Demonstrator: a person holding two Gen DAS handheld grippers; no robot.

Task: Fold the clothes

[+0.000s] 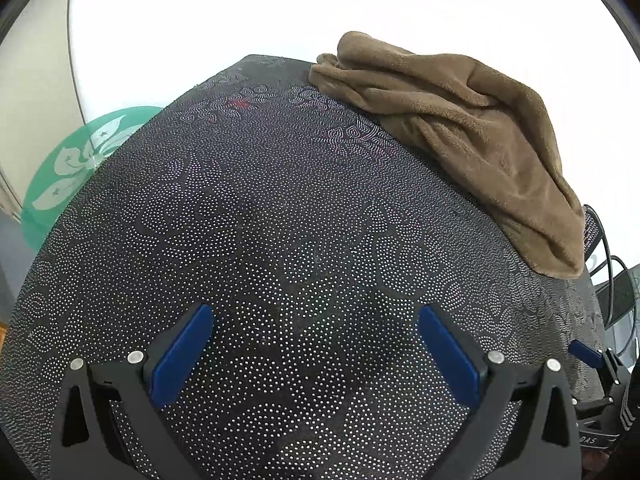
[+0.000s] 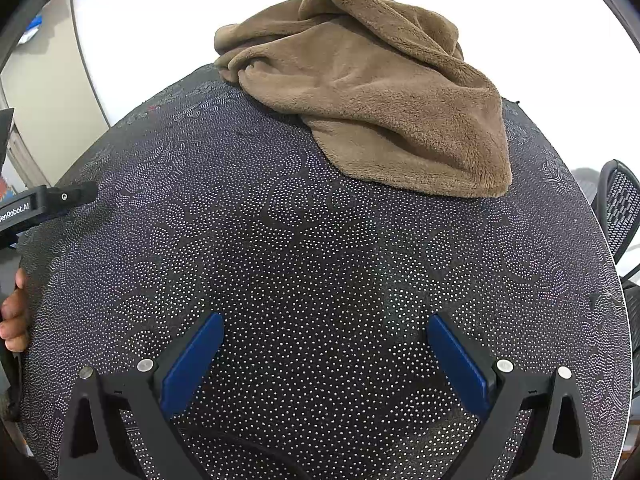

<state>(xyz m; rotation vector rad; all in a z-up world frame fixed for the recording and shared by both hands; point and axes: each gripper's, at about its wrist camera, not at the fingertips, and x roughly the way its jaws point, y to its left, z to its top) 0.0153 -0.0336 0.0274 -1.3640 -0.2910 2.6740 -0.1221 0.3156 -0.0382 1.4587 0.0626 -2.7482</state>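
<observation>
The bench, spread with a dark cloth printed in small pale dots, fills most of both views, and a white wall runs behind it. On its far side lies the garment, a brown fleecy piece heaped in loose rolls and creases, no edge squared, one rounded lobe reaching toward the near side; from the left wrist view it sits at the far right of the bench, part of it lying along the right rim. It is bunched, not folded, so the folding is plainly not finished as things lie. A mesh chair stands off the right edge, and a green disc with a white flower shows past the left edge. The left hand-held gripper hovers over bare cloth near the front, its blue pads spread wide with nothing between them; the right hand-held gripper is likewise released and empty, well apart from the garment. A person's hand shows at the left rim of the right view. My reading is that the step in hand is reaching for the heap: the next move calls for both to travel forward, pinch two separate edges, and draw the fleece flat onto the open middle before any fold.
</observation>
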